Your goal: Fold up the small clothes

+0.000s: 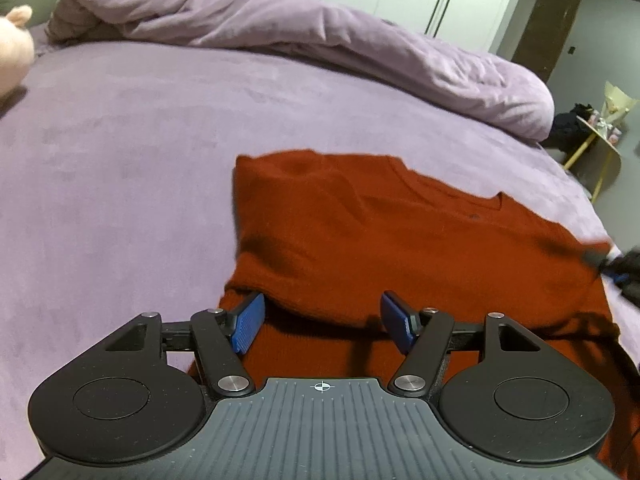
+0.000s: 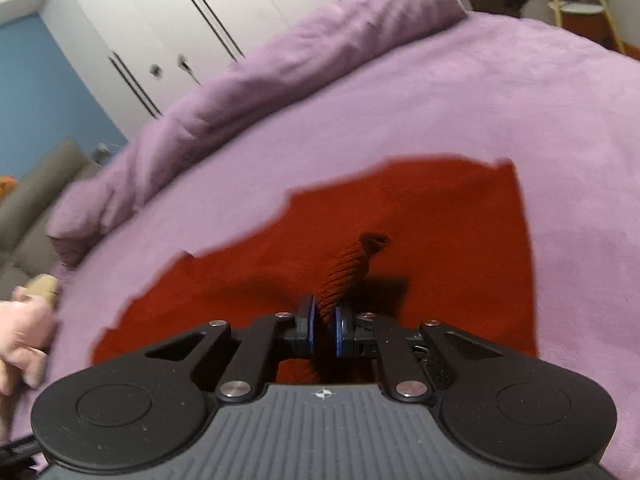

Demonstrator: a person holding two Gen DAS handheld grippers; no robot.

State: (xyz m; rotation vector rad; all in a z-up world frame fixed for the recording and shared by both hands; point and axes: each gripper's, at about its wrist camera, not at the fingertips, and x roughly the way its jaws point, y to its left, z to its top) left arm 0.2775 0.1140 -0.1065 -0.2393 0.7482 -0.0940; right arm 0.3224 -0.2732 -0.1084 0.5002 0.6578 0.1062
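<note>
A dark red knit sweater (image 1: 400, 240) lies partly folded on the purple bed; it also shows in the right wrist view (image 2: 420, 216). My left gripper (image 1: 322, 322) is open, its blue pads apart just above the sweater's near folded edge. My right gripper (image 2: 324, 330) is shut on the sweater's ribbed cuff (image 2: 344, 272) and holds the sleeve end up over the sweater body. The right gripper shows blurred at the right edge of the left wrist view (image 1: 618, 268).
A bunched purple duvet (image 1: 320, 44) runs along the far side of the bed (image 1: 120, 160). A pink plush toy (image 1: 14, 48) sits at the left. A small yellow-legged side table (image 1: 600, 148) stands beyond the bed's right edge. White wardrobe doors (image 2: 168, 20) stand behind.
</note>
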